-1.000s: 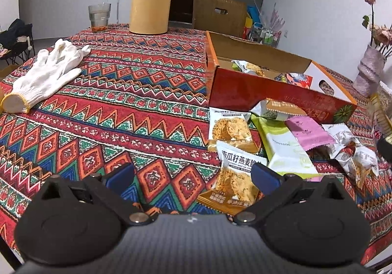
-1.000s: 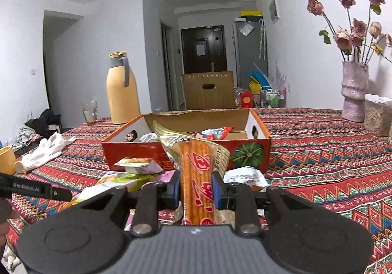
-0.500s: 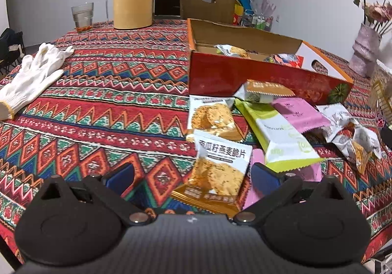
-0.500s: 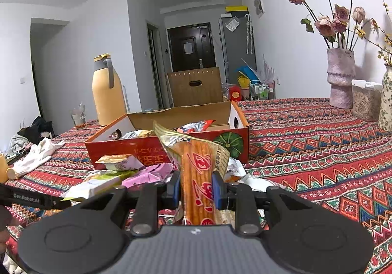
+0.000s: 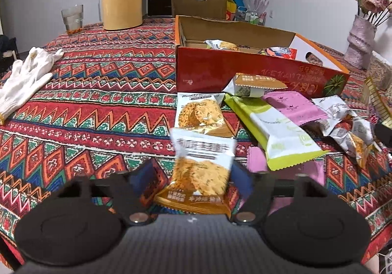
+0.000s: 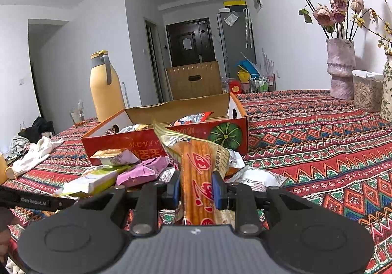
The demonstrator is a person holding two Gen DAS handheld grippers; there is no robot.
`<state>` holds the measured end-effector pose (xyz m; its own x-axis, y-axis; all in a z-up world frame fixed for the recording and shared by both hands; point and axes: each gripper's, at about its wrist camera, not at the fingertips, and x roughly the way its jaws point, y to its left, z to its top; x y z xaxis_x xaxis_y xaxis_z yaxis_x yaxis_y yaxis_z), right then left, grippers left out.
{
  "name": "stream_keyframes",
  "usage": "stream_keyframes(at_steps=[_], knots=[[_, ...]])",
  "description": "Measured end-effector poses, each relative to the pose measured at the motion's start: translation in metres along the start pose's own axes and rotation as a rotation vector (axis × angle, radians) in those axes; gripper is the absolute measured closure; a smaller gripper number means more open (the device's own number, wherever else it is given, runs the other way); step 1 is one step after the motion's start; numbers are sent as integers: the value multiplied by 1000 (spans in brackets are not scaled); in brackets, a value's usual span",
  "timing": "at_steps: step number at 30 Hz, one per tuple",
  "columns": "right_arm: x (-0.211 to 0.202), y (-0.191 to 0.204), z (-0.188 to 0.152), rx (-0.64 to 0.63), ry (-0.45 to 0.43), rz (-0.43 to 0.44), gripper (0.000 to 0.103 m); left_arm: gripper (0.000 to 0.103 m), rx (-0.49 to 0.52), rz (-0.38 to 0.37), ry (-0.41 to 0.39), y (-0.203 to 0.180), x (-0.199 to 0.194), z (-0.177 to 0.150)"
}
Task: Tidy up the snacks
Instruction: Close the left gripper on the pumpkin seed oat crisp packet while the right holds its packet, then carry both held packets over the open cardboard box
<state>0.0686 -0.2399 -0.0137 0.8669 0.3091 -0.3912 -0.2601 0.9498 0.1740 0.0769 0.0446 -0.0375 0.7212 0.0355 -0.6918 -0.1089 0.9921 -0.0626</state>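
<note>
Left wrist view: the left gripper (image 5: 193, 176) jaws, wide a moment ago, have narrowed around the cracker pack (image 5: 199, 171), so pickup has begun. The right gripper (image 6: 196, 187) still clamps the stick pack (image 6: 198, 176); the box (image 6: 171, 136) lies ahead.

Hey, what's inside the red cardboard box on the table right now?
The red cardboard box holds a few packets: a silvery cracker packet and a red-and-blue wrapper. Its front wall hides the floor near it, so more may lie there.
</note>
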Motion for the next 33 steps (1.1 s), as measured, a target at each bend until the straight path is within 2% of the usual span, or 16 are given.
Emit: stream_keyframes(at_steps=[1, 2, 6, 18, 33], knots=[[1, 0, 0, 0, 1, 0, 78, 53, -5, -3, -1, 2, 0, 1], [1, 0, 0, 1, 3, 0, 78, 57, -9, -4, -4, 4, -1, 1], [1, 2, 0, -6, 4, 0, 78, 61, -23, 12, -13, 14, -2, 1], [-2, 4, -1, -9, 2, 0, 78, 62, -47, 18, -42, 25, -13, 2], [-3, 8, 17, -36, -50, -16, 78, 62, -14, 7, -151, 15, -37, 35]])
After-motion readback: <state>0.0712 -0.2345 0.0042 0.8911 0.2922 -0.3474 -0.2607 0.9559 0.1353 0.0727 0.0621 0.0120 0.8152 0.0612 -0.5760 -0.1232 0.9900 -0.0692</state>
